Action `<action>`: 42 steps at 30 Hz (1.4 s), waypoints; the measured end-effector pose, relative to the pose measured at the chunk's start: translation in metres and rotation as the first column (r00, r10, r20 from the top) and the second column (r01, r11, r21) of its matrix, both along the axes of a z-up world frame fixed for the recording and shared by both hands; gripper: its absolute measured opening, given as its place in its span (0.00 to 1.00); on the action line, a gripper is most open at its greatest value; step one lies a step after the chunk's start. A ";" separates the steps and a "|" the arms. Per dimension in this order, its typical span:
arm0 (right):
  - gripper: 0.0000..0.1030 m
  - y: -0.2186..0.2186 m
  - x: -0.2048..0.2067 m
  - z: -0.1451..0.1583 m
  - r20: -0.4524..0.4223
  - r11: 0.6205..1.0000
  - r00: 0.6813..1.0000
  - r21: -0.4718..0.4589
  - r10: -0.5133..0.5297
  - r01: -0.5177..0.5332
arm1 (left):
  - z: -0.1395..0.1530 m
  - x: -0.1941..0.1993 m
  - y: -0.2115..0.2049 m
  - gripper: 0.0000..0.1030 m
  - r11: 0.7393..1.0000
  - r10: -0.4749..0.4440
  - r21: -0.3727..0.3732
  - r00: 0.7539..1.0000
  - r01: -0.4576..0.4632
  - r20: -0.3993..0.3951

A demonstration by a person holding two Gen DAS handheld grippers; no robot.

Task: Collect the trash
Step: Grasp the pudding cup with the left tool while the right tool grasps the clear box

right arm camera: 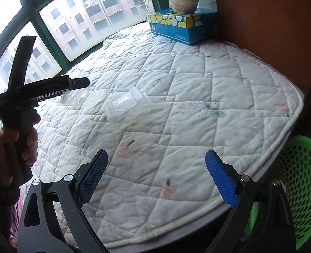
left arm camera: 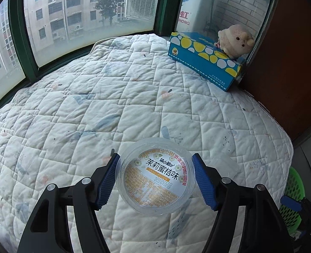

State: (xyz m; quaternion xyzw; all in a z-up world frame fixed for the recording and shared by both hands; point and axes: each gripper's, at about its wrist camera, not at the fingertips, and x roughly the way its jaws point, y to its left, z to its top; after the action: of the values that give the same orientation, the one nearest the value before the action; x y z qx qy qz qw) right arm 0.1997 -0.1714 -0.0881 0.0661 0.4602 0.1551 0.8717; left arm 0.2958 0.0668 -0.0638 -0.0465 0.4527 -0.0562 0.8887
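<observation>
Clear plastic cup [left arm camera: 156, 176], printed lid facing up, sits clamped between the blue pads of the left tool [left arm camera: 156, 179], held above the quilted bed [left arm camera: 113, 97]. Right tool [right arm camera: 155, 179]: jaws wide, nothing between them. 1 clear plastic tray [right arm camera: 129, 107] lies on the quilt, well ahead of the right tool. Green basket [right arm camera: 303, 181] stands beside the bed's edge, to the right. Advice: keep the squeeze light, since thin walls may buckle; carry the cup level to the basket and release only once it is over the rim.
</observation>
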 end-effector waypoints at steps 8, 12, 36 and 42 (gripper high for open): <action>0.87 0.043 0.040 -0.005 -0.088 0.997 0.996 0.079 -0.018 0.025 | 0.009 -0.016 0.036 0.65 1.000 0.019 -0.003 1.000 -0.019 0.025; 0.85 0.058 0.062 -0.005 -0.128 0.993 0.990 0.098 -0.058 0.071 | 0.006 -0.022 0.051 0.65 1.000 0.026 -0.017 0.999 -0.026 0.029; 0.61 0.079 0.111 -0.036 -0.194 0.975 0.956 -0.080 -0.220 0.208 | -0.011 -0.037 0.070 0.65 0.998 0.023 -0.052 1.000 -0.022 0.012; 0.59 0.070 0.094 -0.025 -0.153 0.984 0.973 -0.054 -0.175 0.169 | -0.011 -0.041 0.062 0.65 0.999 0.013 -0.047 1.000 -0.012 0.007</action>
State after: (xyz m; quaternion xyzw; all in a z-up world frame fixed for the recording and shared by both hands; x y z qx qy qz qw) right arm 0.2933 -0.1010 -0.1133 0.0999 0.5230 0.0640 0.8440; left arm 0.2552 0.1287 -0.0744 -0.0701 0.4479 -0.0614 0.8892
